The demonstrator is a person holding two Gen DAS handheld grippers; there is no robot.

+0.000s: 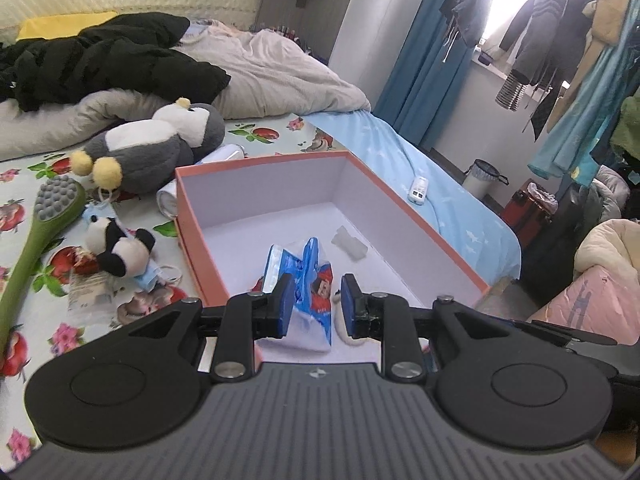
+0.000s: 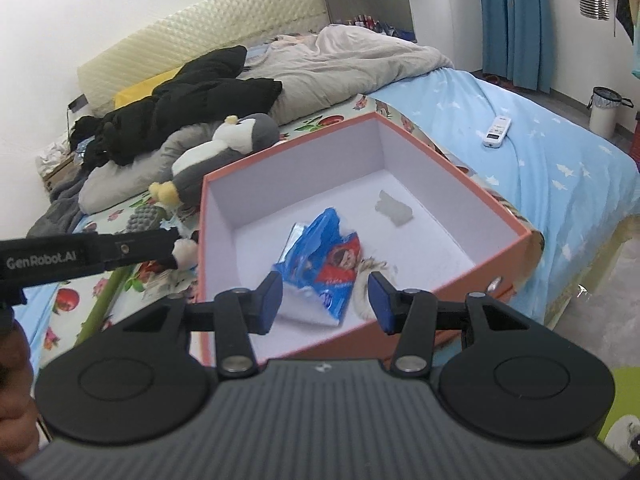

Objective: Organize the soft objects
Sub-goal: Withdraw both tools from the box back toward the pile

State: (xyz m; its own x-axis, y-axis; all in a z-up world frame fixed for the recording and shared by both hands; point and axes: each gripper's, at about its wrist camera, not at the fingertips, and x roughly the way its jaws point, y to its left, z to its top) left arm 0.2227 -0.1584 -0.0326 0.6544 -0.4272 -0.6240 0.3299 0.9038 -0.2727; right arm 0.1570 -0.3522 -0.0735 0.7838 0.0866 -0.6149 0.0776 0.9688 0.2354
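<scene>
An orange box (image 1: 420, 216) with a white inside stands on the bed; it also shows in the right wrist view (image 2: 472, 192). In it lie a blue and red packet (image 1: 316, 280) (image 2: 328, 264), a small clear plastic piece (image 1: 350, 242) (image 2: 394, 210) and a cream fuzzy item (image 2: 366, 280). My left gripper (image 1: 314, 306) is open and empty above the box's near end. My right gripper (image 2: 324, 302) is open and empty above the same end. A grey penguin plush (image 1: 156, 144) (image 2: 224, 152) and a small panda plush (image 1: 120, 246) lie left of the box.
A green massage brush (image 1: 44, 220) lies at the left. Black clothing (image 1: 100, 60) and a grey duvet (image 1: 280, 72) cover the bed's back. A white remote (image 2: 497, 131) lies on the blue sheet. A bin (image 2: 606, 110) stands on the floor.
</scene>
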